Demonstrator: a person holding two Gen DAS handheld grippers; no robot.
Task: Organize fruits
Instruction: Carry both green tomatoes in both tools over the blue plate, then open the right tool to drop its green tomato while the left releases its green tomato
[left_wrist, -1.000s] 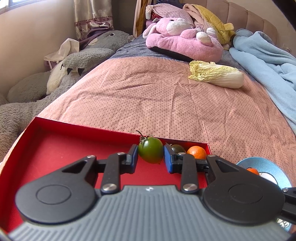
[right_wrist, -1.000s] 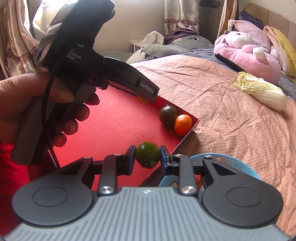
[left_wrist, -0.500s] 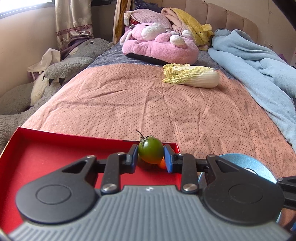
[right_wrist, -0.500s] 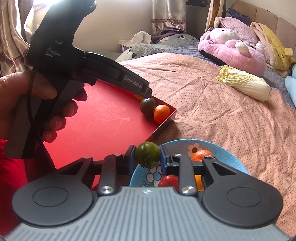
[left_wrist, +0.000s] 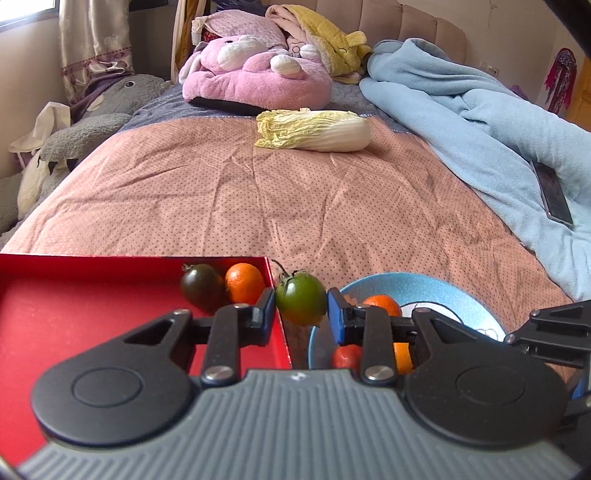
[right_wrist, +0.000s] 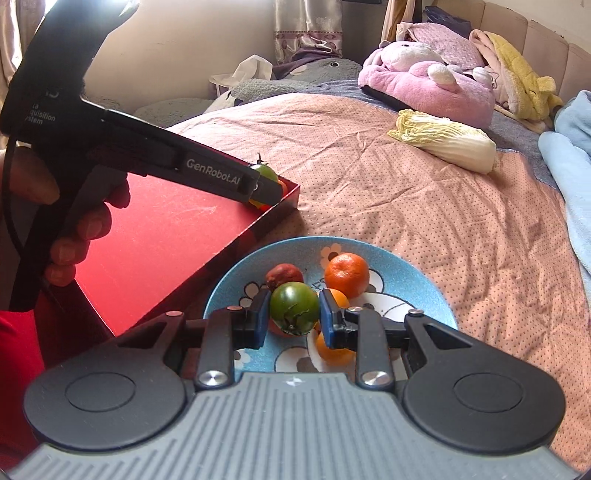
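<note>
My left gripper (left_wrist: 301, 308) is shut on a green tomato (left_wrist: 301, 301) with a stem, held over the gap between the red tray (left_wrist: 92, 306) and the blue bowl (left_wrist: 443, 291). In the tray's far corner lie a dark tomato (left_wrist: 201, 286) and an orange (left_wrist: 243, 282). My right gripper (right_wrist: 293, 314) is shut on a second green tomato (right_wrist: 294, 307) above the blue bowl (right_wrist: 406, 280), which holds oranges (right_wrist: 346, 275) and a dark red fruit (right_wrist: 283, 275). The left gripper (right_wrist: 264, 184) shows in the right wrist view at the red tray's (right_wrist: 166, 236) corner.
The tray and bowl rest on a pink dotted bedspread (left_wrist: 295, 192). Farther back lie a napa cabbage (left_wrist: 314, 129), a pink plush toy (left_wrist: 255, 77) and a light blue blanket (left_wrist: 480, 122) with a phone (left_wrist: 554, 192). A hand (right_wrist: 77, 229) holds the left gripper's handle.
Both grippers have moved right with their green tomatoes: the left from over the tray to its right edge, the right from the tray's edge to above the blue bowl.
</note>
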